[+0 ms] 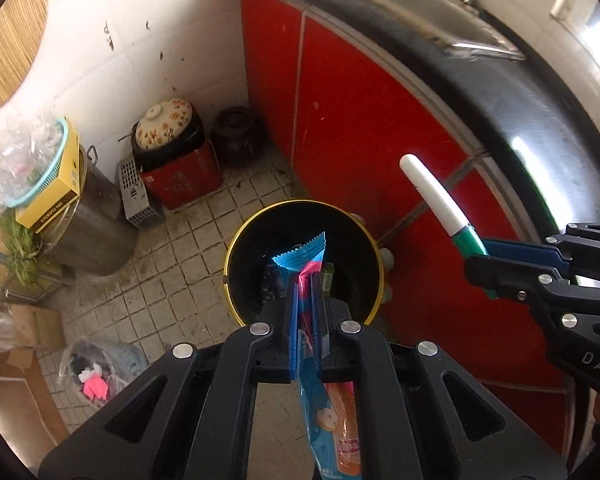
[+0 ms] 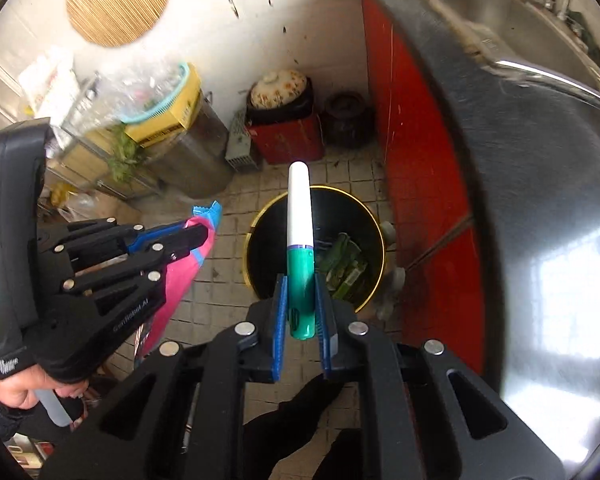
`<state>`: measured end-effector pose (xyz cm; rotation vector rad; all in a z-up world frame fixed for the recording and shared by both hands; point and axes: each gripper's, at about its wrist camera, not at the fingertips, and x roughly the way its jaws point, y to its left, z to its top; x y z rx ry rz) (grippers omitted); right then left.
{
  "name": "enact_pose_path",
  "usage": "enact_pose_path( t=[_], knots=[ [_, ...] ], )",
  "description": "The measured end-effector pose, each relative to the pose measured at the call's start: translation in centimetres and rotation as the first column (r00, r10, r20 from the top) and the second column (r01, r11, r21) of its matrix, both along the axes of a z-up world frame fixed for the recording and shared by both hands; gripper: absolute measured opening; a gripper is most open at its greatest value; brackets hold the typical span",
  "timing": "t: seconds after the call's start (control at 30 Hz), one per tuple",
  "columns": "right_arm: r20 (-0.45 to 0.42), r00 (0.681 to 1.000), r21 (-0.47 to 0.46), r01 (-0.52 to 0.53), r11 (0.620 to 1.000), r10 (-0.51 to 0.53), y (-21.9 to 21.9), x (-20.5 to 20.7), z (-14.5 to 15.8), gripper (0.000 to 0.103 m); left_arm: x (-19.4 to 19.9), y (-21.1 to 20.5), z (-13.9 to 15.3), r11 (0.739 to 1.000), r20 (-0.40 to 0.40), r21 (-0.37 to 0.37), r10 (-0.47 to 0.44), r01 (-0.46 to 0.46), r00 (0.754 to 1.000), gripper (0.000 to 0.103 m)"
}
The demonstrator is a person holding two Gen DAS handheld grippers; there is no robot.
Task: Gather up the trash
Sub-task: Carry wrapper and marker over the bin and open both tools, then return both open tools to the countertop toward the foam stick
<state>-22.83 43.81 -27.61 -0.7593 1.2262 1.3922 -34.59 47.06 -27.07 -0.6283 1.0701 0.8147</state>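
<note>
while clamped in the left gripper (image 1: pixel 306 300), blue-pink snack wrapper (image 1: pixel 300 254), serrated edge

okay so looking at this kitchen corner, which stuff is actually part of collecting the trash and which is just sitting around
Part of the job:
- snack wrapper, clamped in the left gripper
- green-and-white marker, clamped in the right gripper
- black trash bin with the yellow rim

Just sitting around:
- floral-lidded pot
- dark clay jar
- steel stockpot
- yellow box

Glossy plastic-film wrapper (image 1: pixel 304 258) crinkles at twelve o'clock over the matt black bin (image 1: pixel 236 256); smooth plastic marker (image 2: pixel 300 240); shiny scratched steel bench (image 2: pixel 520 200); glossy red cabinet doors (image 1: pixel 360 120); rough, grimy floor tiles (image 1: pixel 180 260).
</note>
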Motion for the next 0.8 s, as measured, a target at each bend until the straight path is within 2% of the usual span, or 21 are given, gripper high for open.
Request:
enact_pose_path(
  t=[0.1, 0.23, 0.3, 0.33, 0.37, 0.4, 0.43, 0.6, 0.67, 0.73, 0.8],
  knots=[
    [0.001, 1.0, -0.04, 0.0, 0.999, 0.0, 2.2, 0.0, -2.1, 0.014, 0.3, 1.4, -1.8, 1.0, 0.029, -0.013, 0.016, -0.015, 0.999, 0.005],
    [0.007, 1.0, -0.058, 0.006, 0.998, -0.006, 3.0, 0.5, -3.6, 0.014, 0.8, 2.8, -3.8, 0.999, 0.059, -0.036, 0.023, -0.021, 0.998, 0.005],
    [-0.002, 1.0, -0.065, 0.014, 0.998, -0.014, 3.2, 0.8, -3.8, 0.017, 0.8, 3.1, -4.5, 0.999, 0.065, -0.045, 0.022, -0.019, 0.998, 0.011],
    [0.005, 1.0, -0.077, 0.022, 0.997, -0.022, 3.4, 1.0, -3.9, 0.037, 0.9, 3.3, -4.8, 0.999, 0.057, -0.045, 0.024, -0.021, 0.998, 0.037],
    [0.01, 0.999, -0.077, 0.034, 0.996, -0.033, 3.5, 1.3, -3.7, 0.059, 0.8, 3.5, -5.0, 0.999, 0.048, -0.038, 0.03, -0.028, 0.998, 0.075],
    [0.004, 0.999, -0.06, 0.043, 0.997, -0.043, 3.7, 1.4, -3.4, 0.063, 0.6, 3.6, -5.0, 0.999, 0.041, -0.021, 0.044, -0.043, 0.998, 0.084],
    [0.002, 0.999, -0.033, 0.053, 0.998, -0.053, 3.4, 1.7, -2.6, 0.065, 0.3, 3.5, -4.7, 0.999, 0.058, -0.001, 0.05, -0.05, 0.997, 0.086],
    [0.013, 0.997, 0.032, 0.073, 0.997, -0.074, 1.0, 3.2, 1.7, 0.073, 0.1, 3.3, -3.5, 0.999, 0.075, -0.013, 0.048, -0.047, 0.996, 0.086],
    [0.025, 0.996, 0.066, 0.089, 0.994, -0.091, -0.8, 4.1, 4.3, 0.08, 0.4, 2.6, -2.3, 1.0, 0.068, 0.002, 0.029, -0.029, 0.997, 0.087],
    [0.064, 0.991, 0.09, 0.114, 0.989, -0.12, -3.5, 5.3, 7.0, 0.081, 1.1, 1.4, -0.4, 0.999, 0.044, 0.039, -0.003, 0.001, 0.999, 0.09],
    [0.064, 0.986, 0.118, 0.145, 0.982, -0.153, -6.3, 6.8, 9.7, 0.082, 2.0, 0.2, 1.7, 0.997, 0.047, 0.069, -0.041, 0.038, 0.998, 0.09]
  ],
)
